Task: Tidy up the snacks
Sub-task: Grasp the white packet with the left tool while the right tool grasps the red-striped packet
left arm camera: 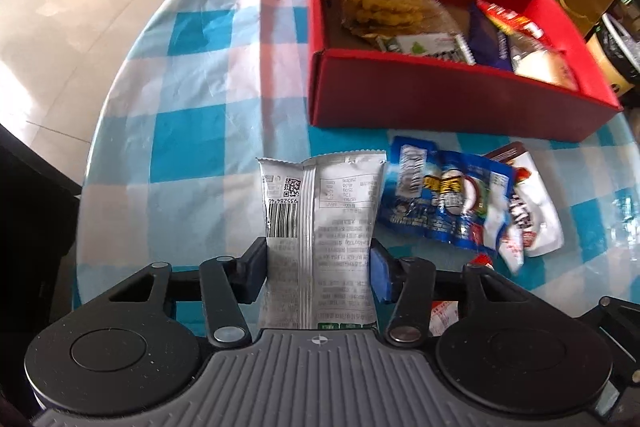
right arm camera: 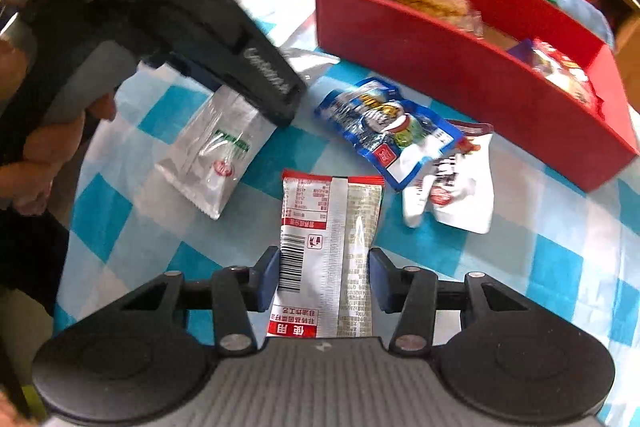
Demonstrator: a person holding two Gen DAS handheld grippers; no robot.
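My left claw [left arm camera: 319, 273] is closed about halfway, its two pads pressing the sides of a silver snack packet [left arm camera: 320, 227] that I hold by its near end. The packet points away from me with its printed back and barcode facing up, lifted above the counter [left arm camera: 192, 131] with its blue-and-white checked cloth. From the right wrist view that same packet [right arm camera: 216, 151] hangs down out of the left claw [right arm camera: 240, 83], its free end low over the cloth at the near left.

My right claw [right arm camera: 323, 277] is closed to a similar width on a red and silver snack packet [right arm camera: 330, 247], gripping it by the sides near its near end. This one also shows its barcode side up and points toward the far side.

Ahead of both claws, two more packets lie loose on the cloth: a blue snack packet [left arm camera: 444, 199] and, just to its right and partly under it, a white and red packet [left arm camera: 528, 211]. In the right wrist view the blue one [right arm camera: 388, 131] lies just beyond the tip of my held packet, overlapping the white one [right arm camera: 460, 187].

On the far right stands the red box [left arm camera: 420, 95], open at the top. Inside it I see a clear bag of yellowish snacks [left arm camera: 384, 7] at the left end, and several wrapped snacks [left arm camera: 516, 39] crowded toward the right end, blurred.
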